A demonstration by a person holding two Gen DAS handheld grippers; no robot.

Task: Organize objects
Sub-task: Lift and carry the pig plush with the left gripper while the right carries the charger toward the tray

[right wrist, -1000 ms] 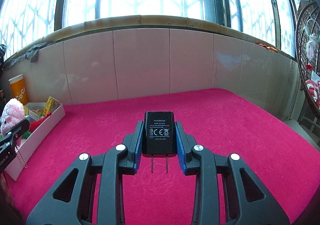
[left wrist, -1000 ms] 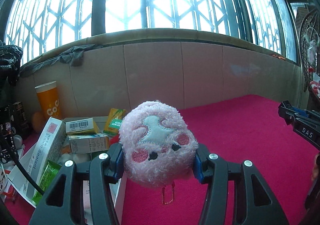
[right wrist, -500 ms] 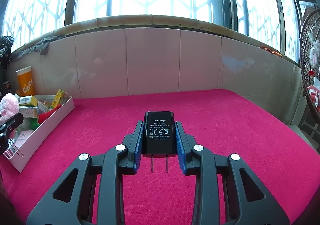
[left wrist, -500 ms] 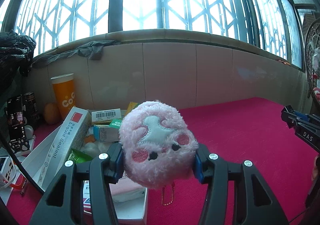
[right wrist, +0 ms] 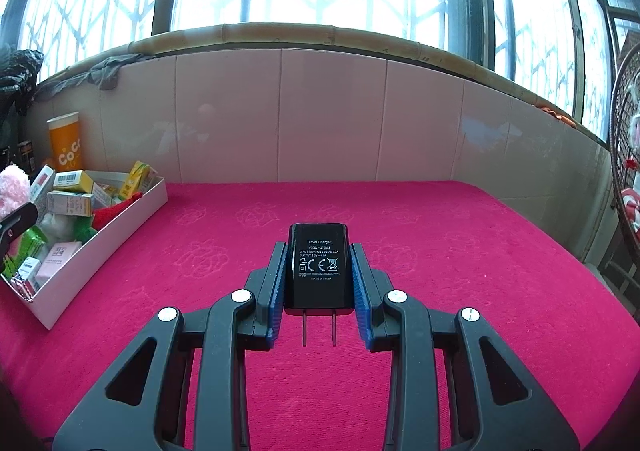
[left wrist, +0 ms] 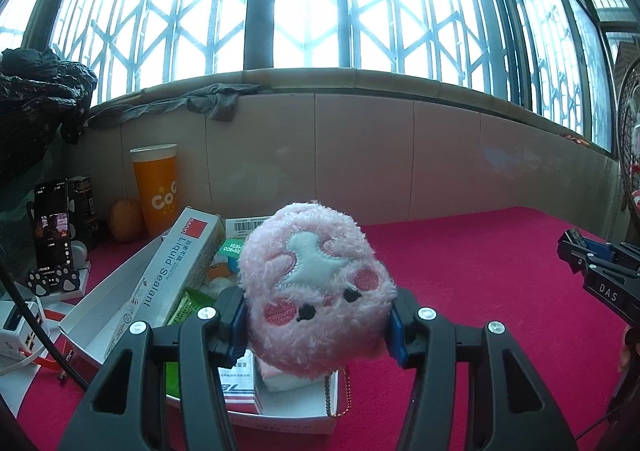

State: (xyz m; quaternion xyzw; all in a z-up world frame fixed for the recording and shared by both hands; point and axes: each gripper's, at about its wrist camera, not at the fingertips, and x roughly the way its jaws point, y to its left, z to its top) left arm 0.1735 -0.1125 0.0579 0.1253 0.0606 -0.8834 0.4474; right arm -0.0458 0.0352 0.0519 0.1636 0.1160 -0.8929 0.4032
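My left gripper [left wrist: 316, 315] is shut on a fluffy pink plush toy [left wrist: 314, 287] with a small bead chain hanging under it. It hovers over the near end of a white cardboard box [left wrist: 280, 417] holding several small packages and a long Liquid Sealant carton [left wrist: 168, 279]. In the right wrist view my right gripper [right wrist: 319, 271] is shut on a black travel charger [right wrist: 319, 265], prongs pointing back at the camera, above the magenta cloth [right wrist: 440, 243]. The same white box [right wrist: 132, 217] lies to its left, with the pink plush toy [right wrist: 12, 191] at the picture's edge.
An orange paper cup [left wrist: 156, 187] stands behind the box against the tiled wall [left wrist: 360, 155]. A phone on a paw-shaped stand [left wrist: 52, 235] and a white power strip [left wrist: 20, 325] sit at the far left. The right gripper's tip [left wrist: 600, 275] shows at the right edge.
Both grippers have shifted left across the cloth. The box has come further under the left gripper and closer in the right wrist view. Both grips are unchanged.
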